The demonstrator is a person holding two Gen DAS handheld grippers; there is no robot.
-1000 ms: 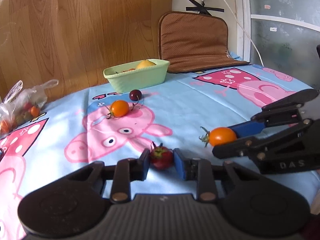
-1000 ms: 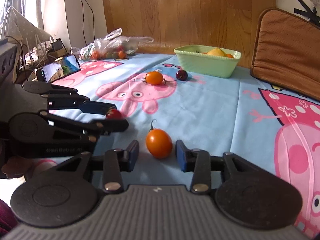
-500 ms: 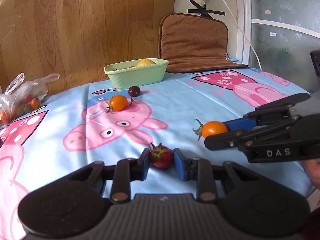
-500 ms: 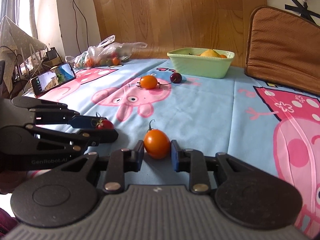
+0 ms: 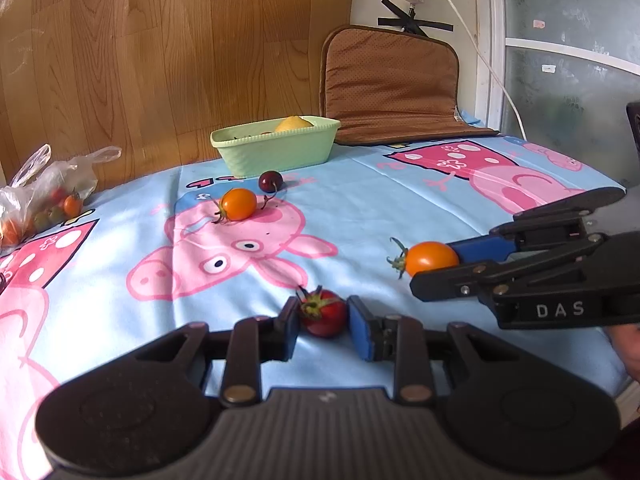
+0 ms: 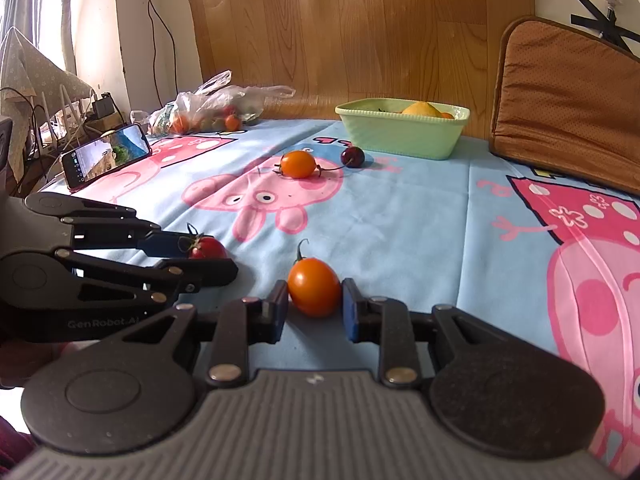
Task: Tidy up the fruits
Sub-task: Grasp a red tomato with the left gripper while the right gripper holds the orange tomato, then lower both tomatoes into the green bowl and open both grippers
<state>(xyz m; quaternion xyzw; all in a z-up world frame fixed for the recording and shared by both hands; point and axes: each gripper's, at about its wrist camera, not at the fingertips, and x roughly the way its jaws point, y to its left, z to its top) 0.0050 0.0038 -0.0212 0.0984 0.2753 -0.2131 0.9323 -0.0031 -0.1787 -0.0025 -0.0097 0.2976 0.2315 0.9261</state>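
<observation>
Both grippers are down low on the pig-print cloth (image 5: 360, 208), each with a tomato between its fingers.

The left gripper (image 5: 323, 326) has its jaws pinching the red tomato (image 5: 323, 313), a pad touching it on either side. The green calyx points up and to the left. From the right wrist view the same tomato (image 6: 206, 247) sits at the tip of the left gripper (image 6: 192, 256), near left in the scene.

The right gripper (image 6: 314, 304) is squeezed onto the orange tomato (image 6: 314, 287), pads pressed against both sides, stem curling up at the far end. In the left view that tomato (image 5: 430, 258) pokes out of the right gripper (image 5: 444, 264) over on the right.

Further back, mid-cloth, there's a second orange tomato (image 5: 238, 204) with a cherry (image 5: 271, 181) just beside it on the right. Behind those sits the green tray (image 5: 276, 148) with something yellow in it (image 5: 293, 124). A plastic bag (image 5: 44, 196) with more tomatoes lies far left, a phone (image 6: 106, 156) leans near it, and a brown cushion (image 5: 390, 88) is propped up at the far right.
</observation>
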